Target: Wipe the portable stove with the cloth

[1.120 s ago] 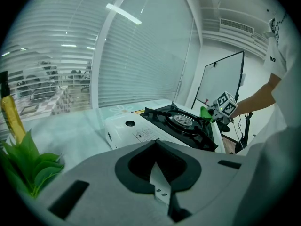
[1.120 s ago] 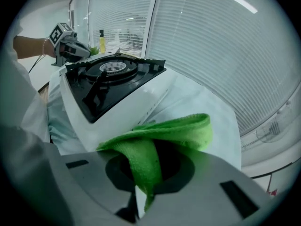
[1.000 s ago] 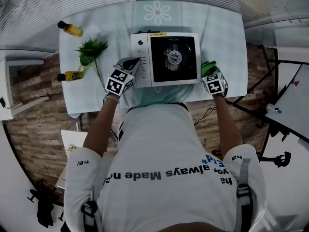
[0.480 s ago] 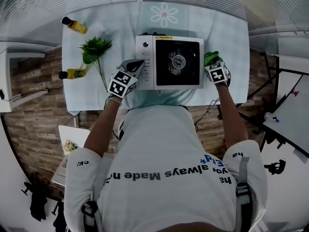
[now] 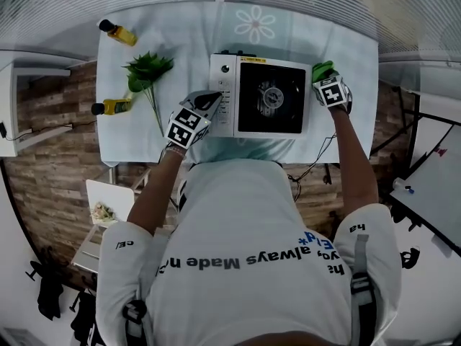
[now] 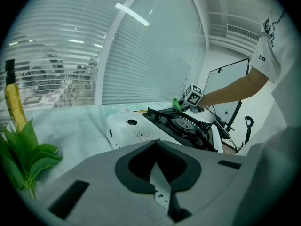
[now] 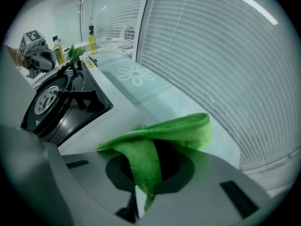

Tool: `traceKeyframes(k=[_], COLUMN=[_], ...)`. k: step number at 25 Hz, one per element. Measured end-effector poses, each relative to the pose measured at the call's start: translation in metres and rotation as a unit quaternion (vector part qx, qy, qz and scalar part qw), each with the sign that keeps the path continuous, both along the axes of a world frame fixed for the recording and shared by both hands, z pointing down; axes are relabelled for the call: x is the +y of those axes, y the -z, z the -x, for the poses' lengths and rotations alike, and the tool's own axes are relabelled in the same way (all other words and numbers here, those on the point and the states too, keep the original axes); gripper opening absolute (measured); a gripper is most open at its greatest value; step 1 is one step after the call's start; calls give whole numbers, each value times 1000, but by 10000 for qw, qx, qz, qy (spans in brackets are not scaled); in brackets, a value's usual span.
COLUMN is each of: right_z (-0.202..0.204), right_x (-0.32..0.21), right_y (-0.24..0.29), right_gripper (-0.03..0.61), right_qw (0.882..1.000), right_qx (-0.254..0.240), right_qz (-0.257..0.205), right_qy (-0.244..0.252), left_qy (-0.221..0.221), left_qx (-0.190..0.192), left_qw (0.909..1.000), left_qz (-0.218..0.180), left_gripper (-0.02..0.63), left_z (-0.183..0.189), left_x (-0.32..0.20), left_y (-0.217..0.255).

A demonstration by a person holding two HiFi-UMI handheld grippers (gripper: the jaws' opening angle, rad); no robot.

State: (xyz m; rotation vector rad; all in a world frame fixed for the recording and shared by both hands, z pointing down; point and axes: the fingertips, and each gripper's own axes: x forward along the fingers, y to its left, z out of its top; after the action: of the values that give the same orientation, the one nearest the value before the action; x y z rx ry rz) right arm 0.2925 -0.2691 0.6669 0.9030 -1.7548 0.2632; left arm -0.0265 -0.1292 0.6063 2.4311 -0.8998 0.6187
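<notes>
Right gripper [image 7: 141,194] is clamped on a green cloth [image 7: 162,133], whose folded bulk bulges out past the jaws. It holds the cloth just beside the far right corner of the portable stove [image 5: 225,110], over the pale worktop [image 5: 180,49]; whether the cloth touches the stove cannot be told. Left gripper [image 6: 162,194] has its jaws together with nothing between them and sits at the stove's near left edge, by the control panel. The stove stands mid-worktop with its black burner facing up. A leafy green plant [image 5: 148,74] lies to the left, with one yellow bottle [image 5: 119,33] at the far left corner and another [image 5: 112,107] nearer.
</notes>
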Motion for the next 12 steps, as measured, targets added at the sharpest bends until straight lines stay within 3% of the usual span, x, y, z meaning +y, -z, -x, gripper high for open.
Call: traceKeyframes(k=[7,12], right_z=[7,15], right_x=[-31,-44], right_y=[-5,-10], right_gripper=[23,23], right_qw=[9972,9861], right_qx=[139,102], right_qz=[245,731], right_qy=[691,1490], left_qy=[93,175], left_qx=[55,113], left_qw=[9999,9998], left_qz=[49,60], left_gripper=[12,12], left_z=[1,1], left_x=[0,-1], left_y=[-1,0])
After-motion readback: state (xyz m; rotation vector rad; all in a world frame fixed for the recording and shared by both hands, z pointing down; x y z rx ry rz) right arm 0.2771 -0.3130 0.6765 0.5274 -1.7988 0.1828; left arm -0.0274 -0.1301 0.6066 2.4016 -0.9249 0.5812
